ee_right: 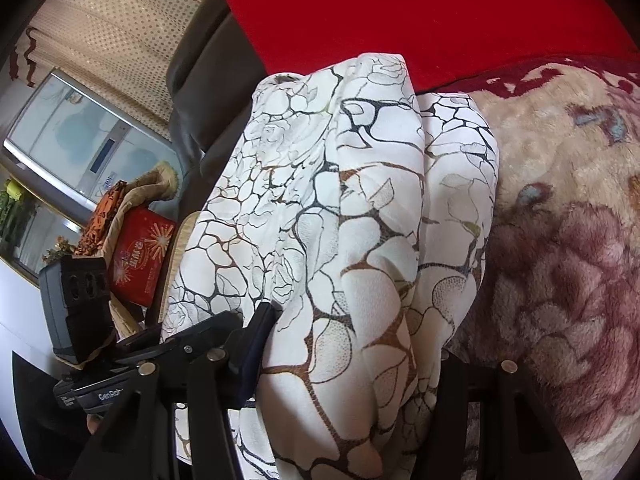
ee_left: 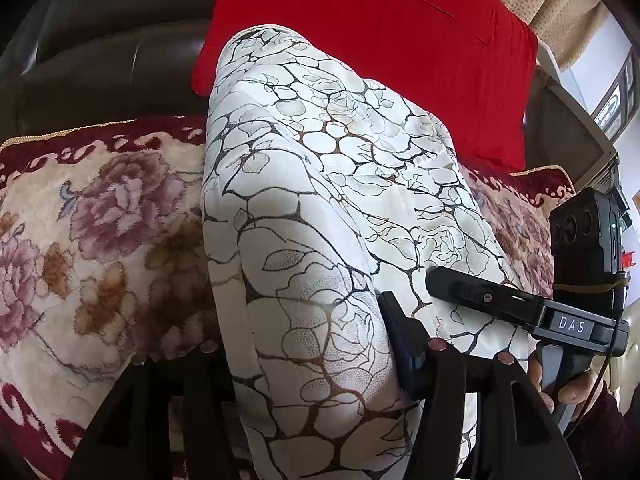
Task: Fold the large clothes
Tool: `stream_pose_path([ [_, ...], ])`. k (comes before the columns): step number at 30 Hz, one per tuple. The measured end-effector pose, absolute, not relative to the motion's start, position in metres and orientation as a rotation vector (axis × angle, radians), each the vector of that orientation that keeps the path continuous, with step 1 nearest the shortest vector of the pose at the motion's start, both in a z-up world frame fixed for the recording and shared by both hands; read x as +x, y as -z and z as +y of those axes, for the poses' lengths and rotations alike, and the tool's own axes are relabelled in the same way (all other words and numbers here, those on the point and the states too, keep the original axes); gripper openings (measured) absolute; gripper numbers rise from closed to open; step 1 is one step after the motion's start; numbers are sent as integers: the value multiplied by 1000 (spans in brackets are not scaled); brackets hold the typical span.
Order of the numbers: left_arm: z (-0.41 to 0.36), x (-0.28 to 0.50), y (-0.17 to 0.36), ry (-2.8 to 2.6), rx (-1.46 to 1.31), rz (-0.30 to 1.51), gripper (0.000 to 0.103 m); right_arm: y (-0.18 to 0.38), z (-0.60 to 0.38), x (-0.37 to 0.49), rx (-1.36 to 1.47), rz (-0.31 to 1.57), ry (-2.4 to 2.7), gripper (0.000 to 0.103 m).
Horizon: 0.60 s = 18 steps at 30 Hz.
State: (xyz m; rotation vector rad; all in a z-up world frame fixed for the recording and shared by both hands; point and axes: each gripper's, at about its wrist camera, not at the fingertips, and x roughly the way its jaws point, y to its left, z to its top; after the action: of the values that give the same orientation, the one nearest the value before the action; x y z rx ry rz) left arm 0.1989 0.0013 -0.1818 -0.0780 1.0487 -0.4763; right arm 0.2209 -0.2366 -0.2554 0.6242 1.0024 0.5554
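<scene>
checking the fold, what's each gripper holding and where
Both hold the white patterned garment: the left gripper and the right gripper each clamp a thick bunched fold at its near end.

Both wrist cameras look steeply down, very close, along their own fingers at the same white patterned garment (ee_left: 320, 208) (ee_right: 352, 220) on the floral blanket (ee_left: 100, 220) (ee_right: 568, 240), red cushion (ee_left: 380, 60) (ee_right: 420, 12) far behind, each view catching the other gripper at its edge.
</scene>
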Motion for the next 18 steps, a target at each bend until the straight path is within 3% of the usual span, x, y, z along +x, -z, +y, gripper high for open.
stream_pose_path([
  [6, 12, 199, 184, 473, -65, 1051, 62, 257, -235, 223, 636, 1009, -527, 58],
  [18, 24, 175, 169, 372, 59, 965, 80, 240, -239, 197, 558, 974, -375, 69],
])
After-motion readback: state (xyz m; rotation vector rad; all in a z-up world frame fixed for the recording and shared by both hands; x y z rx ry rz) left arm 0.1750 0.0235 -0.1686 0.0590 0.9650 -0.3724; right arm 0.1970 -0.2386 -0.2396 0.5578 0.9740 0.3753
